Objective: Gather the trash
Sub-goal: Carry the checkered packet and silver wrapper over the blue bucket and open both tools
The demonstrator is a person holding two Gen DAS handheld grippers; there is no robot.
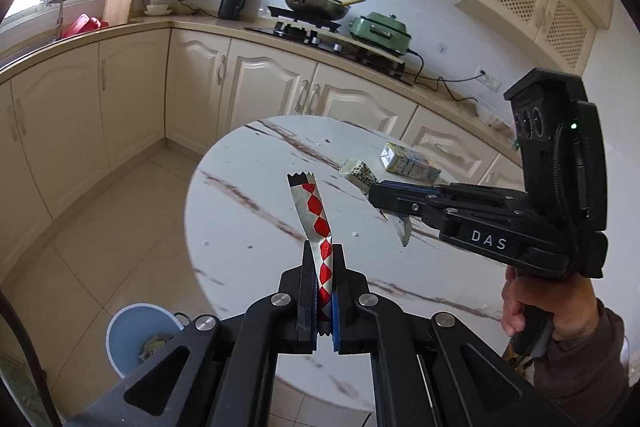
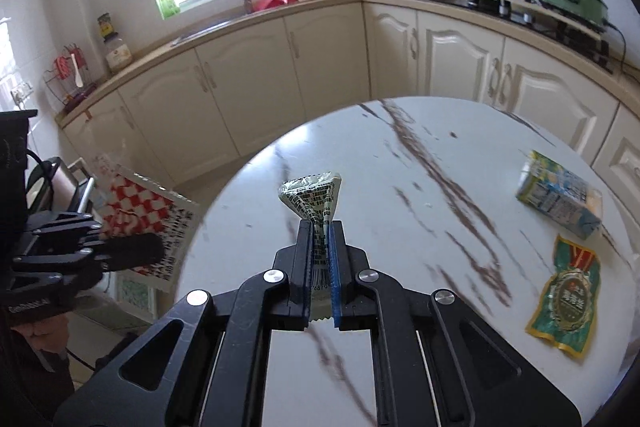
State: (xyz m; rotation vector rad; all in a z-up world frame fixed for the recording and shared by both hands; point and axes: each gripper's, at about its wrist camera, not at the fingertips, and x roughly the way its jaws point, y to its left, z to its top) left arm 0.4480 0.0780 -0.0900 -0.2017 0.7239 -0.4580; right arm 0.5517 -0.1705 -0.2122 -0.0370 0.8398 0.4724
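Observation:
My left gripper [image 1: 323, 247] is shut on a long silver wrapper with red diamonds [image 1: 316, 211], which sticks up over the round marble table [image 1: 248, 163]. In the right wrist view my right gripper [image 2: 321, 225] is shut on a crumpled green-and-white printed wrapper [image 2: 310, 193], held above the table [image 2: 400, 163]. The left wrist view shows the right gripper [image 1: 374, 195] from the side with that wrapper [image 1: 358, 173] at its tip. At the left edge of the right wrist view is the left gripper [image 2: 160, 247] with the red-diamond wrapper [image 2: 136, 211].
A green-and-blue drink carton [image 2: 560, 195] and a flat green snack packet [image 2: 566, 291] lie on the table's right side. A blue bin [image 1: 136, 331] with scraps inside stands on the floor at lower left. Cream kitchen cabinets curve behind. A person's hand [image 1: 560, 311] grips the right tool.

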